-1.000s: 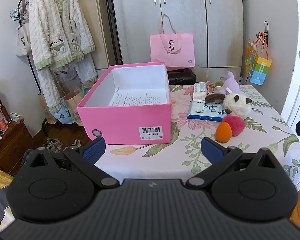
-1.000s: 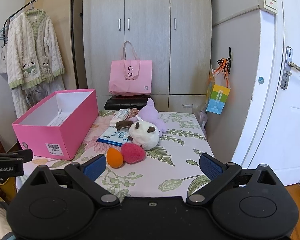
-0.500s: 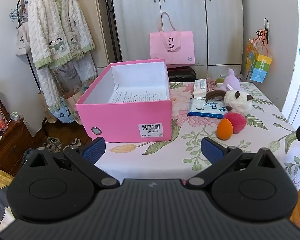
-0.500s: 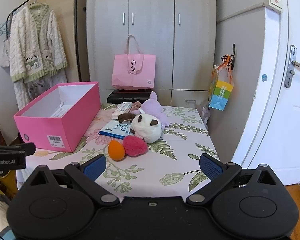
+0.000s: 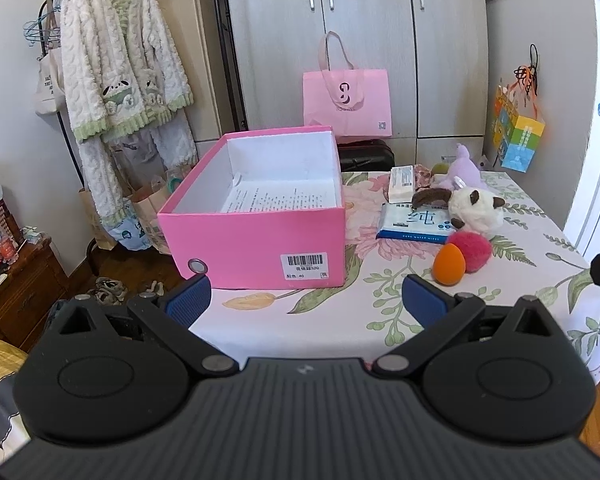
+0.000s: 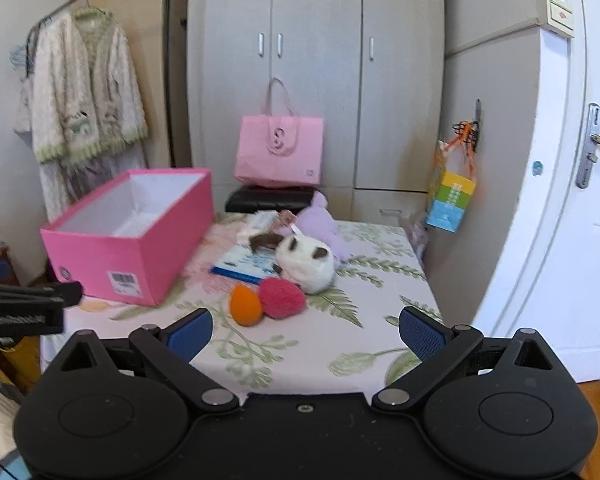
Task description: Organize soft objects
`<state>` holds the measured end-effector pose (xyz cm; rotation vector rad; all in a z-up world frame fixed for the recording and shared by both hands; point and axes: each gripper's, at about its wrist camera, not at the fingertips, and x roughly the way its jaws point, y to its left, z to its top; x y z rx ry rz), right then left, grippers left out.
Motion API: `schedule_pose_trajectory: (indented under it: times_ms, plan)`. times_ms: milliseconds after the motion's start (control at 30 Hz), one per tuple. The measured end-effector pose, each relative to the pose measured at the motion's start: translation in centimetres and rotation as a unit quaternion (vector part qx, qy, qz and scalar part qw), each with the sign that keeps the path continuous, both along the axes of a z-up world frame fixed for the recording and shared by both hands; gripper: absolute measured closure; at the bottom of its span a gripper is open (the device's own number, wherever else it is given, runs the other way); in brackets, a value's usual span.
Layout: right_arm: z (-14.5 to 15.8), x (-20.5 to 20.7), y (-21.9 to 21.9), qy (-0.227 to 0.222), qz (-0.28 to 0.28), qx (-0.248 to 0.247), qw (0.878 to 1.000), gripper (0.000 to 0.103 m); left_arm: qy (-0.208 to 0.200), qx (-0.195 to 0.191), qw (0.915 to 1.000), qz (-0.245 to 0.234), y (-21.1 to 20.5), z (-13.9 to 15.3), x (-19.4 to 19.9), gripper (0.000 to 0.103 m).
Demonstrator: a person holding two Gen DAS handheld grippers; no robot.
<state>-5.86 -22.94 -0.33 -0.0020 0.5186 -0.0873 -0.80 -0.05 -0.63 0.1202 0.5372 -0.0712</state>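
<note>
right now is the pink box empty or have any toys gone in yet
No toys inside yet. The pink box is open-topped and shows only a printed paper sheet on its floor.

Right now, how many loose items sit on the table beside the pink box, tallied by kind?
Plush toys: 2, white and purple
Sponges and puffs: 2, orange egg and pink puff
Tissue or wipe packs: 2, blue and white
Total: 6, plus small half-hidden bits behind.

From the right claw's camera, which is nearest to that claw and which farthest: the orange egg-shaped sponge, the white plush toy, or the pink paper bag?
1. Orange egg-shaped sponge, front of table.
2. White plush toy, mid-table, behind it.
3. Pink paper bag, beyond the table by the wardrobe.
</note>
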Motion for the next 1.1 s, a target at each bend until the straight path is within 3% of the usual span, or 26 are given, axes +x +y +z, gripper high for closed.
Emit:
schedule_pose_trajectory:
  times_ms: [300,467,633,833,967,1100]
  plan:
    - [0.6,0.7,-0.9,-0.023,0.031,0.016,0.999,0.002,-0.038,-0.033,0.9986,-0.014,-0.1,0.7,0.6,0.000]
    - [0.4,1.8,-2.1,-0.030,0.046,0.036,0.998,0.002,-0.030,-0.033,0.9985,-0.031,-1.7,0.1,2.4,0.000]
    - [-0.7,3.7,-2.6,-0.036,0.050,0.017,0.998,0.002,-0.023,-0.025,0.9980,-0.053,-3.7,-1.6,4.5,0.000]
    - [-3.5,6.5,-4.1,-0.073,0.079,0.030,0.994,0.002,0.015,-0.053,0.9931,-0.103,-5.3,-5.0,7.6,0.000]
    - [-5.1,9.4,-5.0,-0.036,0.097,0.033,0.994,0.002,-0.013,-0.024,0.9874,-0.156,-7.2,-7.1,8.2,0.000]
    - [-6.6,11.6,-6.5,-0.015,0.122,0.089,0.988,0.010,-0.011,-0.012,0.9812,-0.192,-9.1,-8.8,9.1,0.002]
